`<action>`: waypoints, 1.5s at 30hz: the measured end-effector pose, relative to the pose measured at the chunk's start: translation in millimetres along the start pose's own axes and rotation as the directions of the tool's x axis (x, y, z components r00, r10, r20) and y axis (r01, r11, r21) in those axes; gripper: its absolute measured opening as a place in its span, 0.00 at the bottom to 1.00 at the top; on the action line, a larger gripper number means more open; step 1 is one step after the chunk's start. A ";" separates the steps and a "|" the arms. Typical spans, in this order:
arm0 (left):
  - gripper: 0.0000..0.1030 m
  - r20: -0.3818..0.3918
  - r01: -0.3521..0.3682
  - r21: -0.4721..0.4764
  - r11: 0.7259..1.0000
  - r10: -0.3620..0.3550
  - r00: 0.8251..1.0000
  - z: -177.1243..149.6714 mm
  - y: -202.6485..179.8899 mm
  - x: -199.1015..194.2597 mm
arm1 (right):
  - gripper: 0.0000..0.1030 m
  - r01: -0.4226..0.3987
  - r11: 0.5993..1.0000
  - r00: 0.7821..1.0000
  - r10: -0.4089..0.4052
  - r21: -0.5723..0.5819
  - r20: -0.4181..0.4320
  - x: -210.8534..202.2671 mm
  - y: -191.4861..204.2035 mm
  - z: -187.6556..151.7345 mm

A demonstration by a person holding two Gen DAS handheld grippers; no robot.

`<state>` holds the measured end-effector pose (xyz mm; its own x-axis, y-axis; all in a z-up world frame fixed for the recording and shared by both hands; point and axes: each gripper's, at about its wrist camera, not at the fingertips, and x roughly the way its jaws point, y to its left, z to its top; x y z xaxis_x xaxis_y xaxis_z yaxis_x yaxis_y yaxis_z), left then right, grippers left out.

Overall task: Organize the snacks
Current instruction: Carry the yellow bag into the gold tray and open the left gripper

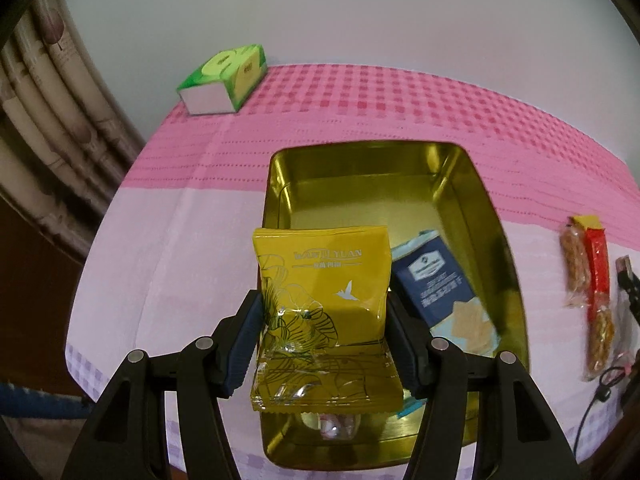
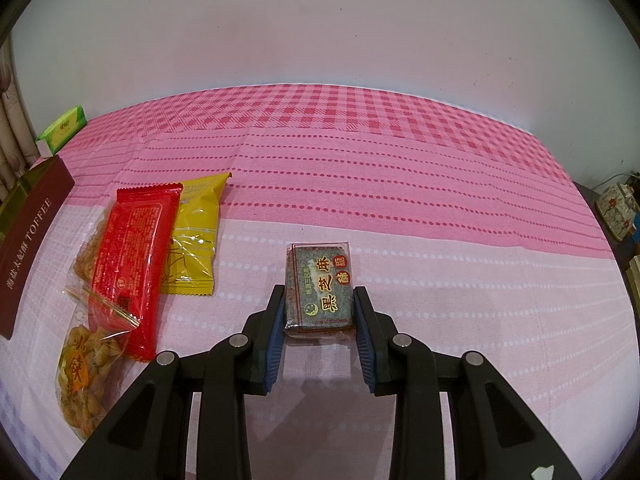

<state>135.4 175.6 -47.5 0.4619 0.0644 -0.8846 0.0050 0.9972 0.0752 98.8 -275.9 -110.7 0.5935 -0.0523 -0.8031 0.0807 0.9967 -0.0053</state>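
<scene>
My left gripper is shut on a yellow snack packet and holds it upright over the near part of an open gold tin. Inside the tin lie a dark blue cracker packet and a small clear-wrapped candy under the held packet. My right gripper is shut on a black sesame cake packet that rests on the tablecloth. To its left lie a red packet, a second yellow packet and a clear bag of fried snacks.
A green tissue box sits at the table's far left corner. A dark red toffee lid lies at the left edge of the right wrist view. Red and clear snack packets and a black cable lie right of the tin.
</scene>
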 end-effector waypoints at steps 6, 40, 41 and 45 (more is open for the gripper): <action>0.58 -0.012 -0.017 0.022 1.000 0.017 1.000 -0.3 7.8 14.5 | 0.28 0.000 1.000 1.000 0.000 0.000 0.000 0.0 0.0 0.0; 0.60 -0.061 0.002 0.109 0.994 0.005 0.998 -13.1 -11.1 28.7 | 0.31 0.008 1.000 1.000 -0.008 0.002 0.000 0.2 -1.9 -1.4; 0.61 -0.068 0.000 0.113 0.994 0.008 0.998 -12.8 -11.5 29.0 | 0.31 0.008 1.000 1.000 -0.008 0.002 0.000 0.3 -2.6 -1.4; 0.65 -0.059 0.003 0.113 0.994 0.004 0.998 -14.4 -12.0 24.3 | 0.32 0.006 1.000 1.000 -0.006 0.003 -0.001 0.8 -3.7 -0.8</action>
<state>133.8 165.7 -76.5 0.4087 0.0705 -0.9099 0.1069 0.9864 0.1245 98.3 -279.6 -111.8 0.5926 -0.0586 -0.8034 0.0869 0.9962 -0.0086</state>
